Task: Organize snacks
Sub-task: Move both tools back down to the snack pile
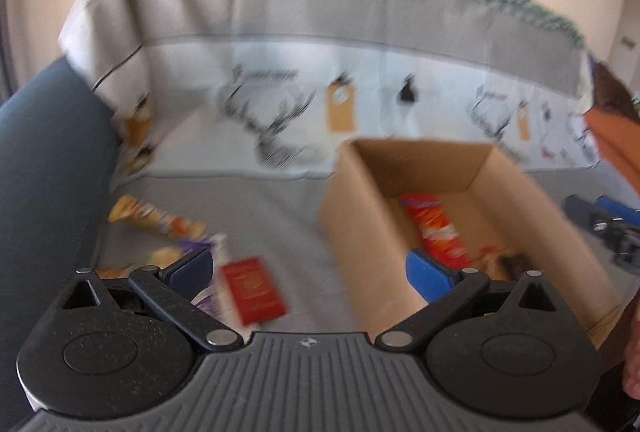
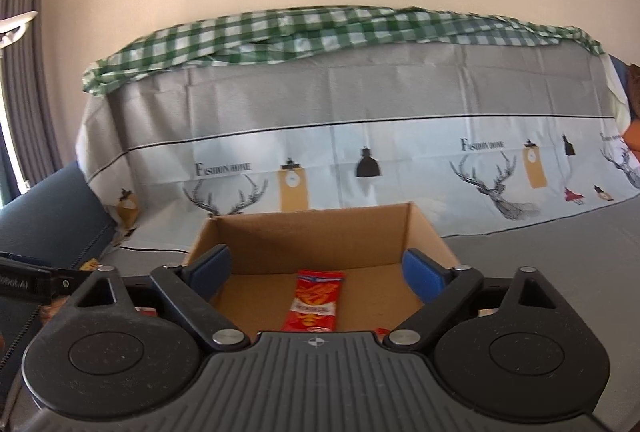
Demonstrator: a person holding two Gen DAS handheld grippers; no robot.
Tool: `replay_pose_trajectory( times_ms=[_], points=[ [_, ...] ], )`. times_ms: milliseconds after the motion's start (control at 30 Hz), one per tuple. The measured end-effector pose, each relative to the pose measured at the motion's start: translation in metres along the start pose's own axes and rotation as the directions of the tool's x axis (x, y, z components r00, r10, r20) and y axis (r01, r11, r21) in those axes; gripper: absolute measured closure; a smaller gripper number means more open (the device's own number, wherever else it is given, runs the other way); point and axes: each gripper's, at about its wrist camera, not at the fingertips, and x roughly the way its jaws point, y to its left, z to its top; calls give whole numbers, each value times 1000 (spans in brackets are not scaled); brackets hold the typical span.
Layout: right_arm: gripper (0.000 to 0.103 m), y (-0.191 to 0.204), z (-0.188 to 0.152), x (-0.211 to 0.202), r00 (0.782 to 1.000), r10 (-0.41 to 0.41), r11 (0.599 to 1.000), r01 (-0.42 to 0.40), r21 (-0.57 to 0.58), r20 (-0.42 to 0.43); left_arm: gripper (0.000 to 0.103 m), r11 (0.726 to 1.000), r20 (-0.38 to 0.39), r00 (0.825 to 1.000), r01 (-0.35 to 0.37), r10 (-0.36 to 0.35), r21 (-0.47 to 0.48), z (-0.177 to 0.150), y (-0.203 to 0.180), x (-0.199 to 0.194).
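While both hand-held grippers are empty, the main risk is the next pick: the left hand-held gripper [image 1: 310,272] stands spread wide with nothing between its pads, and its view is smeared, so a grab lined up like this could miss or pinch two packets at once; the loose snacks lie close together on the grey sofa seat [image 1: 272,207] left of the cardboard box [image 1: 360,232]: a flat red packet [image 1: 254,290] nearest, a purple-and-white packet [image 1: 208,252] touching or overlapping the left pad's outline, a yellow-orange packet [image 1: 156,218] further out; crinkly wrappers will likely slip if only an edge is caught.

Right hand-held gripper [image 2: 318,270] is also spread, nothing held, poised over the box [image 2: 316,232]; one red-orange snack bar [image 2: 316,302] lies flat on the box floor; the left view shows more snacks in the near corner, too blurred to name.

Second risk: the box is light and sits on soft cover, so a knock on its near wall could shove or tip it; both hand-held grippers work the same opening, so they could clash.

Around: patterned sheet over the sofa back [image 2: 360,159], green checked cloth [image 2: 320,27] on top, dark blue armrest [image 1: 52,171] on the left; nothing blocks the loose snacks except the box wall on the way back.
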Motion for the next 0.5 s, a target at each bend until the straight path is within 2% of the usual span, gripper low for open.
replay_pose_trajectory(
  times_ms=[67, 167, 200, 267, 367, 500],
  points=[
    [24, 10, -1, 0, 1000, 15, 1000, -15, -6, 7, 0, 999, -49, 999, -4, 2, -53, -2, 22, 7],
    [34, 26, -3, 2, 999, 43, 999, -43, -5, 6, 0, 989, -83, 996, -33, 21, -145, -13, 53, 16],
    [35, 31, -3, 3, 998, 56, 998, -56, -4, 6, 0, 984, -82, 996, -45, 31, -174, -19, 60, 17],
    [38, 42, -5, 3, 997, 81, 997, -81, -7, 3, 0, 968, -134, 991, -59, 26, -245, -22, 74, 23],
    [44, 61, -7, 5, 992, 129, 991, -129, -22, -5, 0, 958, -69, 998, -21, 1, -286, -22, 85, 12],
    [47, 88, -10, 8, 978, 207, 977, -208, -50, -27, 1, 956, -16, 999, 27, -33, -292, -20, 84, 5]
  ],
)
